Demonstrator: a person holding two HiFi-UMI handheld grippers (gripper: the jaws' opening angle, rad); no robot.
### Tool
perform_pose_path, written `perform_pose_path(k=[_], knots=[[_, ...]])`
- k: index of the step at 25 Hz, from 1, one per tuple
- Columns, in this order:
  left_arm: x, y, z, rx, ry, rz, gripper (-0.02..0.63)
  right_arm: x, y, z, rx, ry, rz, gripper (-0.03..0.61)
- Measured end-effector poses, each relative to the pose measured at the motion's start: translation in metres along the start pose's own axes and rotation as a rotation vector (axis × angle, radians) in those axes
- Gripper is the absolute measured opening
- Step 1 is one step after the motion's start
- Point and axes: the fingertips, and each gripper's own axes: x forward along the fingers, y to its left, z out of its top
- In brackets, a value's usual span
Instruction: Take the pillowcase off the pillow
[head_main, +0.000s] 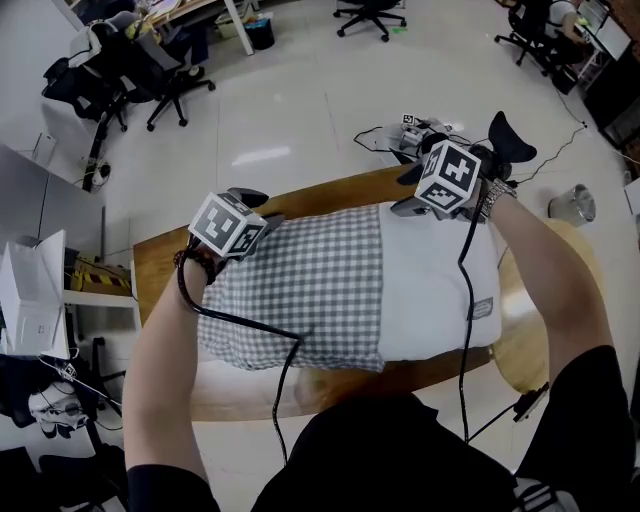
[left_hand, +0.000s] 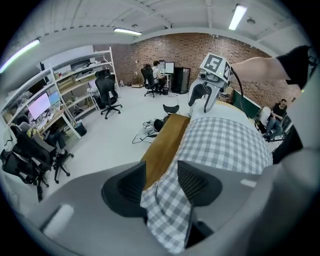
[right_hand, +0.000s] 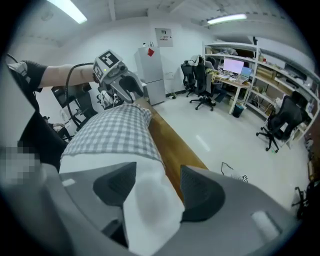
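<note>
Where the pillow lies: the pillow rests lengthwise across the wooden table, right in front of the person.
Pillowcase: the grey-and-white checked pillowcase covers the left part of the pillow. The right part is bare white, and the open edge of the case runs across the middle.
Left gripper: the left gripper sits at the far left corner, tilted downward. It is released, with its jaws standing apart. A loose fold of the checked corner lies between them, not pinched.
Right gripper: the right gripper sits at the far right corner, also tilted downward. It is released too, with its jaws spread wide. The bare white corner of the pillow bulges up between them and brushes the pads.
Arms: both forearms reach out over the pillow, and a black cable trails back from each gripper across it.
Surroundings: a pale floor lies beyond the table, with office chairs well apart from it.
</note>
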Motion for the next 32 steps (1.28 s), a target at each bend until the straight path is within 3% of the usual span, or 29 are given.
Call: perform_pose_path(k=[6, 19, 26, 30, 32], knots=[[0.015, 0.016, 0.017, -0.04, 0.037, -0.122, 0.204, 0.011, -0.02, 0.006, 0.056, 0.056, 0.124, 0.273], [0.067, 0.021, -0.026, -0.162, 0.277, -0.333, 0.197, 0.044, -0.034, -0.018, 0.146, 0.159, 0.274, 0.268], [0.075, 0.022, -0.032, -0.202, 0.387, -0.39, 0.09, 0.044, -0.031, -0.015, 0.142, 0.184, 0.336, 0.05], [0.074, 0.026, -0.028, -0.185, 0.388, -0.346, 0.02, 0.037, -0.032, -0.014, 0.126, 0.163, 0.314, 0.012], [0.07, 0.025, -0.026, -0.189, 0.381, -0.325, 0.016, 0.033, -0.028, -0.016, 0.133, 0.15, 0.313, 0.011]])
